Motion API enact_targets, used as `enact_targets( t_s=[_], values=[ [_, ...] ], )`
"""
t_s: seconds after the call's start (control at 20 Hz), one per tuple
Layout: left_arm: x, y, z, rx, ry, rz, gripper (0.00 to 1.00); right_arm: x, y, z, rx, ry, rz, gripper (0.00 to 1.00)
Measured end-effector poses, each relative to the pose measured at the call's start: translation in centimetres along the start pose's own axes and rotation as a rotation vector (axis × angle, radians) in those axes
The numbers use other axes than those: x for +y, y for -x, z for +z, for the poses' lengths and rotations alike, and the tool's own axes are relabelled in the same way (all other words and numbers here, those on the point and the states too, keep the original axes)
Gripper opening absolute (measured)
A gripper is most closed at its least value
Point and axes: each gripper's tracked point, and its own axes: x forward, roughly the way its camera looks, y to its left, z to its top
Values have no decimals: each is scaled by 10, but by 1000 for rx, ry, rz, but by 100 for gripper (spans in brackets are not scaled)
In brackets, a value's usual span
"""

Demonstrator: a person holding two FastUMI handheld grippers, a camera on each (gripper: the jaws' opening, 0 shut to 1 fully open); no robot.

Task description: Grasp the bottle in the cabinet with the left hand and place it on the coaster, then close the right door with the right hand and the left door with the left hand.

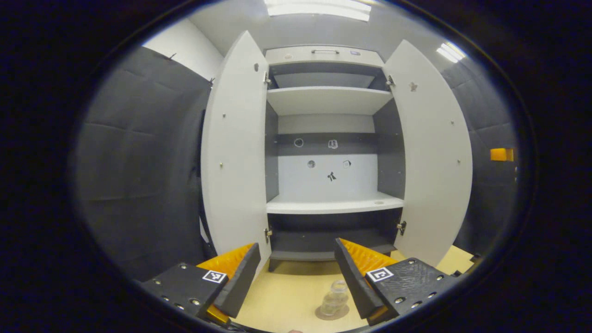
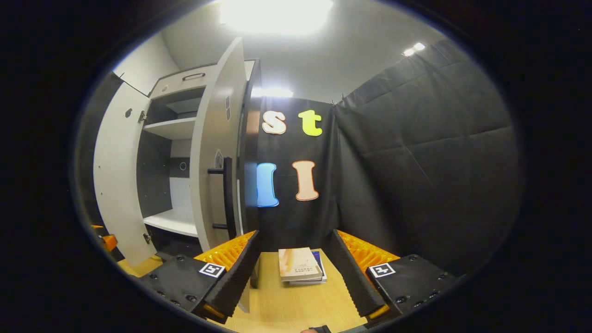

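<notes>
Just ahead of the left tool (image 1: 296,277), whose jaws stand spread and empty, the small clear glass bottle (image 1: 335,299) sits on its round brown coaster (image 1: 332,313) on the pale wooden table (image 1: 282,300). The right tool (image 2: 291,273), also gaping with nothing held, faces the stacked paperback books (image 2: 299,264). The tall white right cabinet door (image 2: 216,152), with its black bar handle (image 2: 227,192), stands beyond to its left, so a wide swing there could clip the door's edge or slam it, and a careless left sweep could topple the bottle.

Square markers: a black-and-white coded tag sits on each finger block of the left gripper (image 1: 296,273) and the right gripper (image 2: 293,268); none holds words.
Top book (image 2: 299,264): cover lettering too small to read.
</notes>
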Motion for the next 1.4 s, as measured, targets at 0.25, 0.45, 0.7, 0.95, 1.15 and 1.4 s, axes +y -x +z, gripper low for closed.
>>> enact_targets(
  t_s=[0.25,0.45,0.7,0.95,1.15,1.4],
  values=[
    [62,3,27,-50,6,86,94,16,-25,11,10,-22,-32,97],
    [110,5,37,-72,29,149,94,31,-38,21,9,-12,-53,97],
    [164,2,49,-107,18,215,93,38,-47,14,46,-6,-109,96],
    [199,-4,53,-114,18,235,93,51,-49,13,55,6,-135,95],
    [215,-13,52,-114,18,220,94,56,-45,14,56,13,-164,91],
    [221,-32,49,-109,12,184,94,82,-39,16,54,16,-131,95]
  ],
)
